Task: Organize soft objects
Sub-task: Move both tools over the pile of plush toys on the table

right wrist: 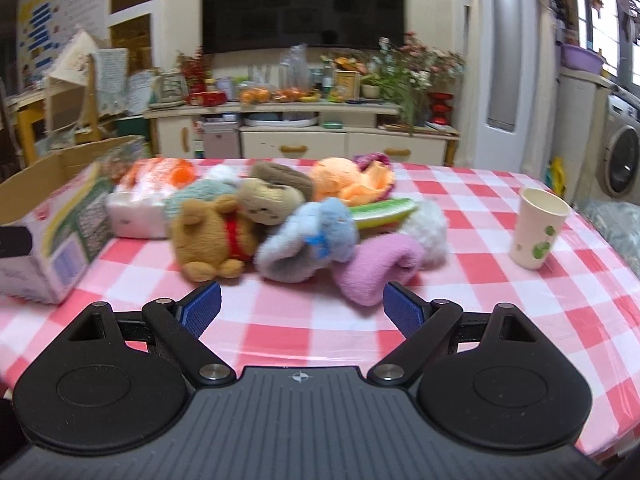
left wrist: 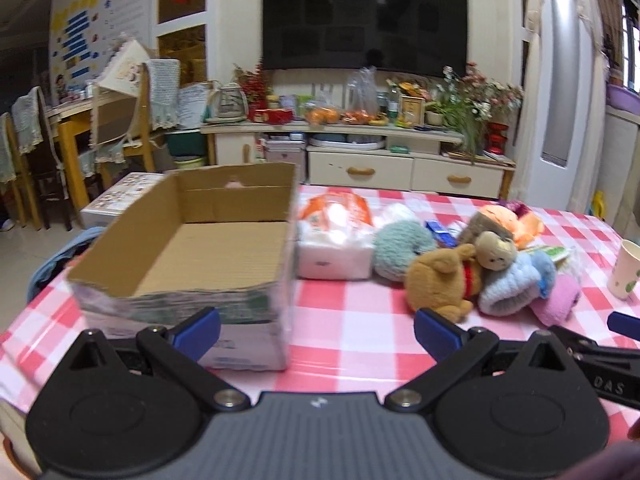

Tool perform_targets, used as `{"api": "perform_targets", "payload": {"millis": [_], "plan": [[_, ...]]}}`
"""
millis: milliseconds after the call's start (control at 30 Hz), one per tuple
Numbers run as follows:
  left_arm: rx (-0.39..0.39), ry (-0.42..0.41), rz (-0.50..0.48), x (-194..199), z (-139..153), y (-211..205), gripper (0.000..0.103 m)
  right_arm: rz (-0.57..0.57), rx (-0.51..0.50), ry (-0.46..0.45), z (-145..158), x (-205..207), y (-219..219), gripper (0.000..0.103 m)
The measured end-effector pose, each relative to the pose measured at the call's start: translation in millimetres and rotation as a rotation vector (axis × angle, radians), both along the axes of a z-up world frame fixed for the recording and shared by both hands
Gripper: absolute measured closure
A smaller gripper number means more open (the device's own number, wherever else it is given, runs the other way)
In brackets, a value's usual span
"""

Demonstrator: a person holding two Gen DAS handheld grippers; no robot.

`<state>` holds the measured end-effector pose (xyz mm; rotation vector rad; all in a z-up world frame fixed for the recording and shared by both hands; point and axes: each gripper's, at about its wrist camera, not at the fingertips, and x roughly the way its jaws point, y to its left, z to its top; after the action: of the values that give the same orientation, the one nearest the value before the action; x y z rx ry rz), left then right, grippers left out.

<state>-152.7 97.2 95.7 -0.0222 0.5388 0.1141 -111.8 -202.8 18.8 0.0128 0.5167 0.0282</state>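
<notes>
Left tongs (left wrist: 316, 334) and right tongs (right wrist: 301, 308) both hanging released, gripping nothing. Soft toys (right wrist: 304, 224) lying heaped at frame centre on bench (right wrist: 460, 312); cardboard box (left wrist: 192, 240) sitting empty, centre left. Risk: pink sock (right wrist: 376, 268) tangling with neighbours, dragging pile, toppling paper cup (right wrist: 538, 228).

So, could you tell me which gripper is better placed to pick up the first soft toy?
Probably the right gripper: open, facing the pink sock. The left gripper, also open, faces the cardboard box.

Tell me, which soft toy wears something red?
The tan teddy bear, with red at its neck; the blue plush and pink one beside it show none.
</notes>
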Motion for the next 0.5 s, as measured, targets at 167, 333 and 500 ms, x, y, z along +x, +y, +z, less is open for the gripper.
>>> {"api": "perform_targets", "payload": {"millis": [167,333,500], "plan": [[-0.015,-0.008,0.049,-7.8,3.3,21.0,0.001,0.068,-0.021,-0.013,3.9,-8.2,18.1,0.000],[-0.012,-0.019,0.090,-14.8,6.4,37.9,0.001,0.128,-0.032,-0.022,13.4,-18.6,38.1,0.000],[-0.015,-0.032,0.114,-23.2,9.0,50.8,0.001,0.176,-0.047,-0.033,22.7,-27.2,54.6,0.000]]}}
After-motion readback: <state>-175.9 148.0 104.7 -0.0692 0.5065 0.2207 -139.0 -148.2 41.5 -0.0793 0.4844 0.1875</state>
